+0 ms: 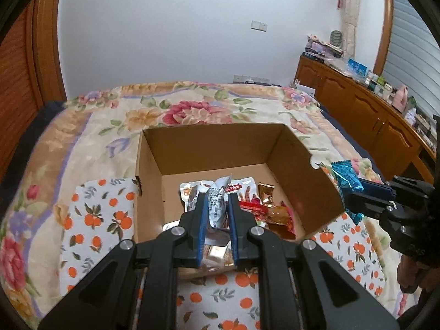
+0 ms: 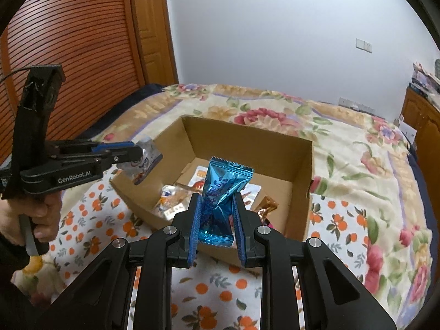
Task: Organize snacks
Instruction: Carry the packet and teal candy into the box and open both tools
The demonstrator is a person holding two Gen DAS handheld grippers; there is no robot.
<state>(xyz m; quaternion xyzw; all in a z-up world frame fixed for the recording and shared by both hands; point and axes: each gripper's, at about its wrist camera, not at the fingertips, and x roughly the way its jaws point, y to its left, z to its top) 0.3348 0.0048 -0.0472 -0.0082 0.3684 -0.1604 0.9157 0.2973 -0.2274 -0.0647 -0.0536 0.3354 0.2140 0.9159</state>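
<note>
An open cardboard box sits on an orange-print cloth on the bed, with several snack packets on its floor. My left gripper is shut on a silver-grey snack packet and holds it above the box's near left edge. My right gripper is shut on a shiny blue snack packet and holds it above the box's near right side.
The orange-print cloth lies on a floral bedspread. A wooden cabinet with clutter on top runs along the right. A wooden slatted door is at the left.
</note>
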